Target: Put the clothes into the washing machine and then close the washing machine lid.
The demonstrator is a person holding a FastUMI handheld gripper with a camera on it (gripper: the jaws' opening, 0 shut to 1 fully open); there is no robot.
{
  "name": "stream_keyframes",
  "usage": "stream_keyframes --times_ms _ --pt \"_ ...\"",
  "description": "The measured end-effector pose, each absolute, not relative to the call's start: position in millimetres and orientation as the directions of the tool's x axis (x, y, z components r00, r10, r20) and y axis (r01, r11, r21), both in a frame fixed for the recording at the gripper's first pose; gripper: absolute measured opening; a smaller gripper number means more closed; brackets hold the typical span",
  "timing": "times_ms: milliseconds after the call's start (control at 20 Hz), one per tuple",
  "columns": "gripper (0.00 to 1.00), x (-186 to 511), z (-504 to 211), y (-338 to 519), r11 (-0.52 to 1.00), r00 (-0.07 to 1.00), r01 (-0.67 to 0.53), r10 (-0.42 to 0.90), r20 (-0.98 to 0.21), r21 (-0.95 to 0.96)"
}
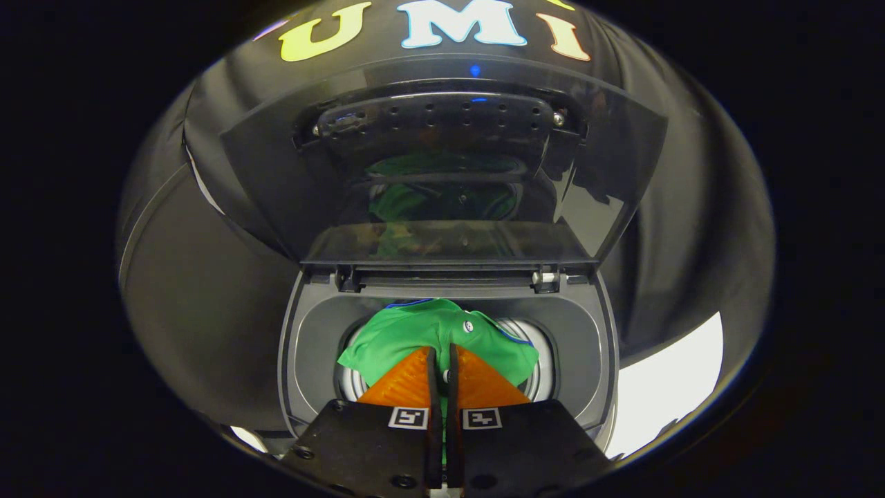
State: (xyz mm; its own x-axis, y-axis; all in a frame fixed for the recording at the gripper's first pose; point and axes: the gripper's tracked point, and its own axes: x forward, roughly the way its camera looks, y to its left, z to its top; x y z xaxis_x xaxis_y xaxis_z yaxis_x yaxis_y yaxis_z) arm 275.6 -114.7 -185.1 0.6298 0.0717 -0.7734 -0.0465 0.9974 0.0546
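A green garment [422, 332] with thin blue trim and a small round badge hangs over the round drum opening [532, 346] of a dark top-loading washing machine [311, 346]. My gripper [442, 356] is shut on the green garment, a fold of it pinched between the two fingers, which hover just above the drum. The machine's dark see-through lid [442, 159] stands raised beyond the fingers, hinged at the back, and mirrors the green cloth.
Black cloth walls surround the machine on all sides. A white surface [664, 387] shows to the right of the machine's body. The lid's hinge pin [545, 278] sits at the back rim of the tub.
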Motion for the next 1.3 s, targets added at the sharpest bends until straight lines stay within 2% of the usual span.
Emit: stream_keyframes --times_ms 250,450,900,1300 --pt "0.04 275.8 -185.0 -112.1 0.997 0.628 -0.043 0.077 -0.774 0.065" --pt "0.96 280.9 -178.5 -118.6 0.997 0.646 -0.003 0.061 -0.761 0.078" --pt "0.96 284.1 -140.9 -127.5 0.999 0.697 -0.021 0.049 -0.715 0.048" --pt "0.96 308.4 -42.4 -115.8 0.997 0.808 -0.077 0.073 -0.585 0.018"
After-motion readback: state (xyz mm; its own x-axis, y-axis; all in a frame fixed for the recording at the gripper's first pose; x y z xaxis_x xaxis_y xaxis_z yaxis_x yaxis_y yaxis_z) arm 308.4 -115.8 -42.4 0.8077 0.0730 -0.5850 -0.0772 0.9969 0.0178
